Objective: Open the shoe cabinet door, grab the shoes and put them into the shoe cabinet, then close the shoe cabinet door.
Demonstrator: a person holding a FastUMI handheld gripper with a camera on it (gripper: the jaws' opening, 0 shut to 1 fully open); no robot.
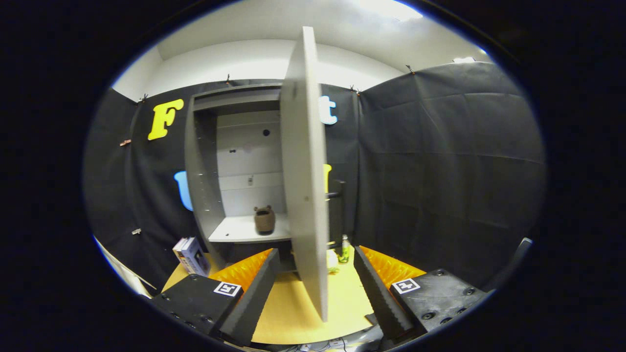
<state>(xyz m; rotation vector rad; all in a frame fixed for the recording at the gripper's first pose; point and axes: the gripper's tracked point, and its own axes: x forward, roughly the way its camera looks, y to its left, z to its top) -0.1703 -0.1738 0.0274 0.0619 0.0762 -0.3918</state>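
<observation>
The grey shoe cabinet (200, 161) stands against the back cloth wall with its door (305, 166) swung out, edge-on toward me. The door's lower edge reaches down between my fingers. My gripper (313, 298) is open, one finger on each side of the door, neither pressing on it. A brown shoe (264, 219) stands on the cabinet's white shelf (234, 230), beyond the fingers and left of the door. A dark handle (337, 195) shows just right of the door.
A small box (191, 255) stands on the yellow tabletop (293, 313) left of the cabinet's foot. A green bottle (345, 248) and a pale object (332, 260) sit right of the door near the cabinet base. Black cloth walls close the booth on both sides.
</observation>
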